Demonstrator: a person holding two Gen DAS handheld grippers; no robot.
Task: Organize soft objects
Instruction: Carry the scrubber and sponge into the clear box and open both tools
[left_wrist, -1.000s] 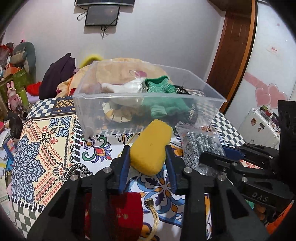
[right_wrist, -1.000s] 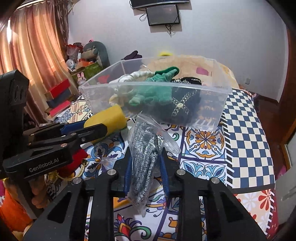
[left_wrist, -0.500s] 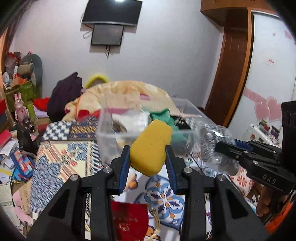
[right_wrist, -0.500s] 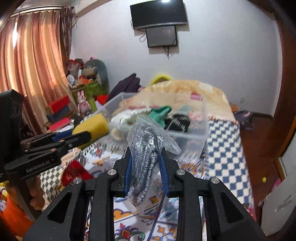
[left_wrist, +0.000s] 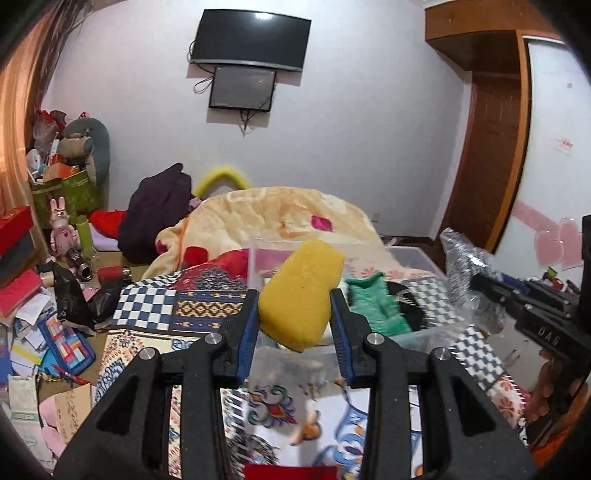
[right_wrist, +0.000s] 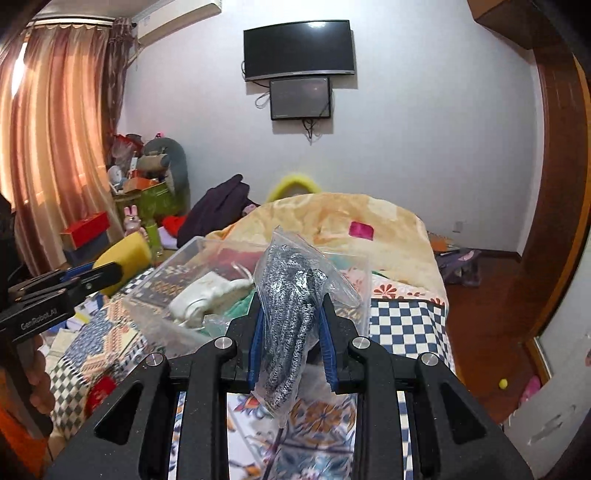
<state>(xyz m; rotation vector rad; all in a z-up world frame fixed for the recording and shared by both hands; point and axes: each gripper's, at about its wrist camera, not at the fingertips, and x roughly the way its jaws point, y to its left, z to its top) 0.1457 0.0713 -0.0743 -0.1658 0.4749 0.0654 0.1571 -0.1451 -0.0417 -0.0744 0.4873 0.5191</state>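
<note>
My left gripper (left_wrist: 294, 314) is shut on a yellow sponge (left_wrist: 301, 291) and holds it up over the near wall of a clear plastic bin (left_wrist: 421, 334). My right gripper (right_wrist: 290, 321) is shut on a clear bag of grey knitted fabric (right_wrist: 291, 295), raised over the same bin (right_wrist: 177, 266). The bin holds a green knitted item (left_wrist: 376, 304), a white soft item (right_wrist: 207, 295) and a dark item. The right gripper with its bag shows at the right of the left wrist view (left_wrist: 469, 273); the sponge shows at the left of the right wrist view (right_wrist: 125, 256).
The bin stands on a bed with a patterned cover (left_wrist: 177, 302) and a beige blanket (left_wrist: 280, 214) behind. A red pouch (right_wrist: 101, 393) lies on the cover near the front. Cluttered floor and boxes lie at the left (left_wrist: 33, 325). A wooden door frame (right_wrist: 546, 206) is at the right.
Both grippers have risen and moved forward with their loads, from in front of the bin's near wall to above its rim. The bin's inside now shows from above.
</note>
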